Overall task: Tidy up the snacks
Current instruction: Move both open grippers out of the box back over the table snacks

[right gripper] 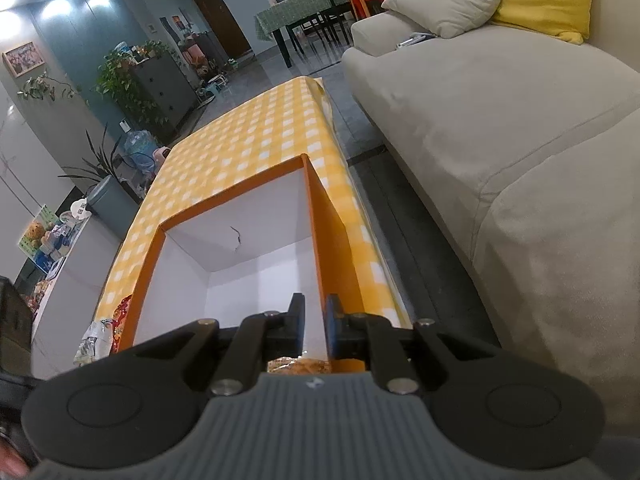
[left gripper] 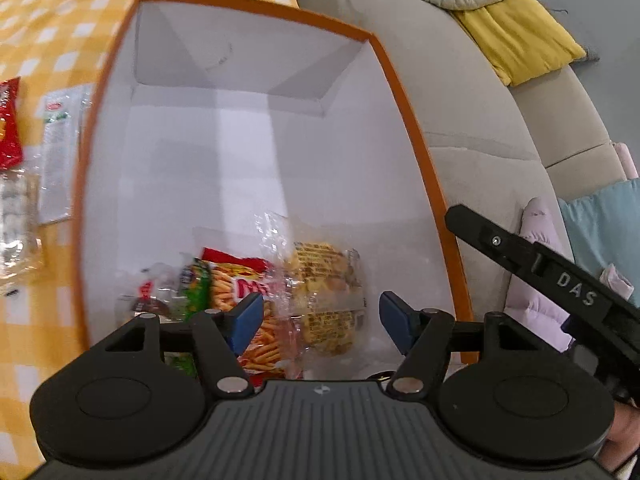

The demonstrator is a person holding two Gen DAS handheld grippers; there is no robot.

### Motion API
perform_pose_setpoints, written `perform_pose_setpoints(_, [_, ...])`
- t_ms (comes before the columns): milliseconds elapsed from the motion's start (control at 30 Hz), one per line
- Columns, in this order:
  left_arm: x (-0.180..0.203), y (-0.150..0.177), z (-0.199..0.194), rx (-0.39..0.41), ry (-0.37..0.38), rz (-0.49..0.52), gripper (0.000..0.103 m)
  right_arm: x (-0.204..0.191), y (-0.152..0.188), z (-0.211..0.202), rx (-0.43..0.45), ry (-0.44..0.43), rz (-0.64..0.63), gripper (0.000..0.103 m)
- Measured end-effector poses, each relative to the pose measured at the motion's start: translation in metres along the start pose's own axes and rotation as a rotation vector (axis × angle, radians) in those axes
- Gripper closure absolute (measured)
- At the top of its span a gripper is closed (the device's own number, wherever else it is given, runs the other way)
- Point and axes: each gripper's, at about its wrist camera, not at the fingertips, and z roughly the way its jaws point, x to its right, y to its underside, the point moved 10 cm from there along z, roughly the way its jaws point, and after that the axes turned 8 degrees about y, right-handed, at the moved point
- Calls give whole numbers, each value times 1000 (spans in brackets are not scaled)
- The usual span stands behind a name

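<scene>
Presently the task stands partly done. Inside the orange-rimmed box (left gripper: 416,132) lie a red packet of snack sticks (left gripper: 244,300), a clear bag of yellow crackers (left gripper: 326,292) and a green packet (left gripper: 196,284), bunched at the near end. Left outside on the yellow checked tablecloth (left gripper: 52,12) are a red packet (left gripper: 9,120), a white sachet (left gripper: 60,148) and a clear bag (left gripper: 16,216).

The left gripper (left gripper: 320,320) hovers over the box, jaws wide and empty. The right gripper (right gripper: 314,328) has its jaws narrow astride the box's right wall (whether they actually pinch it, I cannot tell).

Only the left view shows the box contents; the right view shows the sofa (right gripper: 500,140) and the room beyond.
</scene>
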Motion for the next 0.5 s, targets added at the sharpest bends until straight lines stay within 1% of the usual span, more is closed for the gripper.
perform_pose_setpoints(100, [-3, -2, -4, -4, 12, -18, 29, 1, 0, 0, 1, 2, -1, 93])
perform_pose_setpoints(167, [-4, -2, 0, -2, 24, -37, 32, 1, 0, 0, 1, 3, -2, 93])
perform_pose_setpoints(200, [-3, -2, 3, 5, 29, -51, 37, 1, 0, 1, 1, 4, -2, 93])
perform_pose_setpoints(233, [-2, 0, 7, 9, 36, -60, 40, 0, 1, 1, 1, 5, -2, 93])
perform_pose_setpoints(300, [3, 4, 17, -7, 45, -55, 47, 1, 1, 1, -1, 6, 0, 93])
perform_pose_setpoints(333, [5, 5, 21, -12, 40, -49, 47, 1, 1, 1, -1, 6, 2, 92])
perform_pose_setpoints(433, [9, 6, 27, 10, -8, -9, 47, 1, 1, 1, -2, 5, 2, 92])
perform_pose_setpoints(500, [10, 7, 28, 12, -13, 4, 47, 1, 2, 1, -4, 3, 4, 91])
